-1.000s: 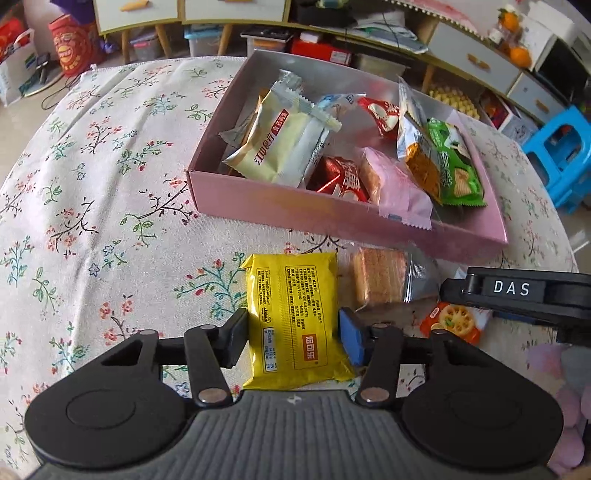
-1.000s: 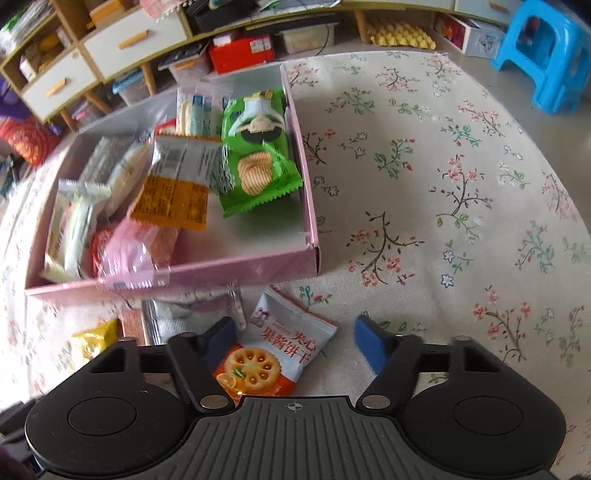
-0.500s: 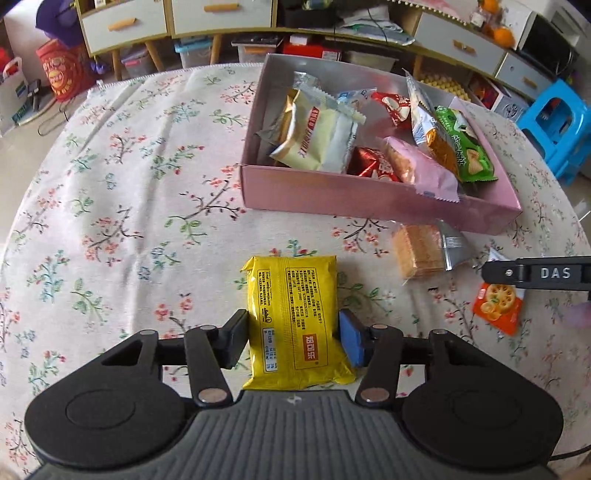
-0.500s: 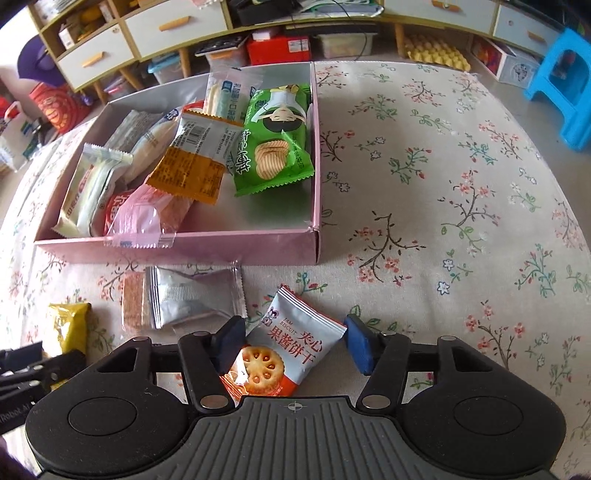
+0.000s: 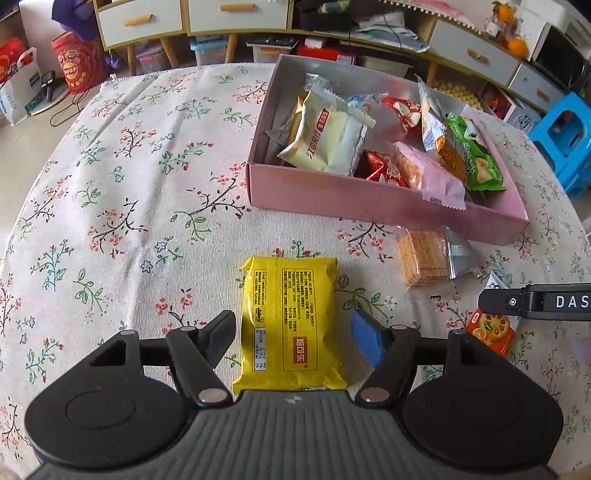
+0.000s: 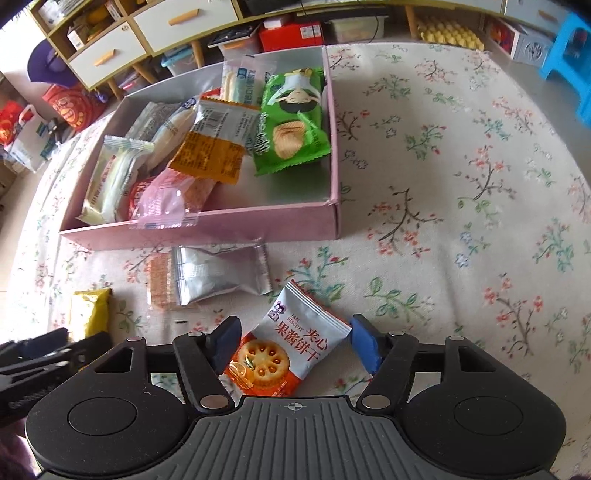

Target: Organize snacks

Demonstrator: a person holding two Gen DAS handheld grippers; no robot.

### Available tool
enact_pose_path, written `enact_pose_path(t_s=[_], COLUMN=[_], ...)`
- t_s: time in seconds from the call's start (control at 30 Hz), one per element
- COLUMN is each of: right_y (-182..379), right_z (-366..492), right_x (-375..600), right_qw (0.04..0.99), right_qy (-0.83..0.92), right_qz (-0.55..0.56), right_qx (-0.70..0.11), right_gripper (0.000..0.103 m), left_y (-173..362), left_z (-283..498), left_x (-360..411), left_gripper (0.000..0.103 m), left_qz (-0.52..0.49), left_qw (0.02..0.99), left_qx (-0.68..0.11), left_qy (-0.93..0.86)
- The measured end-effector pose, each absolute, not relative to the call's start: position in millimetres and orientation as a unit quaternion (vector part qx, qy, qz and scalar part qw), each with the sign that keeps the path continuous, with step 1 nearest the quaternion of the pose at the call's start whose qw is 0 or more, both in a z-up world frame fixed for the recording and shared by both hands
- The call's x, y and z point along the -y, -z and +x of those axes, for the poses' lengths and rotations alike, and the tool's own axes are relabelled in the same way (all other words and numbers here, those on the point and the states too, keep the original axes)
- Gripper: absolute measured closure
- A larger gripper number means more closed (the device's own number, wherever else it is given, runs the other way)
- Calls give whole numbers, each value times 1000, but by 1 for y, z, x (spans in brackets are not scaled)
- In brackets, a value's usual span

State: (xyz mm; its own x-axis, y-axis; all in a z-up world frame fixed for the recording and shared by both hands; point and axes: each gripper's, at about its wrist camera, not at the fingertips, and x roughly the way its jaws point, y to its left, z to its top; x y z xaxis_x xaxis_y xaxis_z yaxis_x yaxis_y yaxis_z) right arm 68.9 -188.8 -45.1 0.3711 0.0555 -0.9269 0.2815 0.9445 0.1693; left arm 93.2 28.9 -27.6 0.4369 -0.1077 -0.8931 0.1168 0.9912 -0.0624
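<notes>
A pink box [image 5: 369, 195] holds several snack packets; it also shows in the right wrist view [image 6: 207, 225]. A yellow packet [image 5: 290, 325] lies on the floral cloth between the fingers of my left gripper [image 5: 295, 332], which is open with a gap on the right side. My right gripper [image 6: 291, 339] straddles a jam biscuit packet [image 6: 291, 347]; its fingers touch the packet's edges. A cracker packet with a silver end [image 6: 210, 278] lies in front of the box, also seen in the left wrist view [image 5: 432, 254].
The round table has a floral cloth [image 5: 129, 184]. Drawers and shelves [image 5: 221, 14] stand behind it, and a blue stool [image 5: 565, 136] stands at the right. The right gripper's side [image 5: 535, 301] shows in the left wrist view.
Both grippers have drawn back and up from the box, so more of the table shows. The left gripper has opened off the yellow packet. The right gripper has narrowed around the jam biscuit packet.
</notes>
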Motion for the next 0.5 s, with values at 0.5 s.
enact_pose_path(t_s=[0.5], right_y=[51], right_z=[66], right_x=[153], right_qw=[829], right_qy=[58], right_qz=[54], right_qx=[-554], right_gripper=[31], left_y=[30], left_z=[94], left_x=[-32], left_gripper=[52], left_qz=[6], left_qw=[846], left_qx=[-529], left_qy=[62])
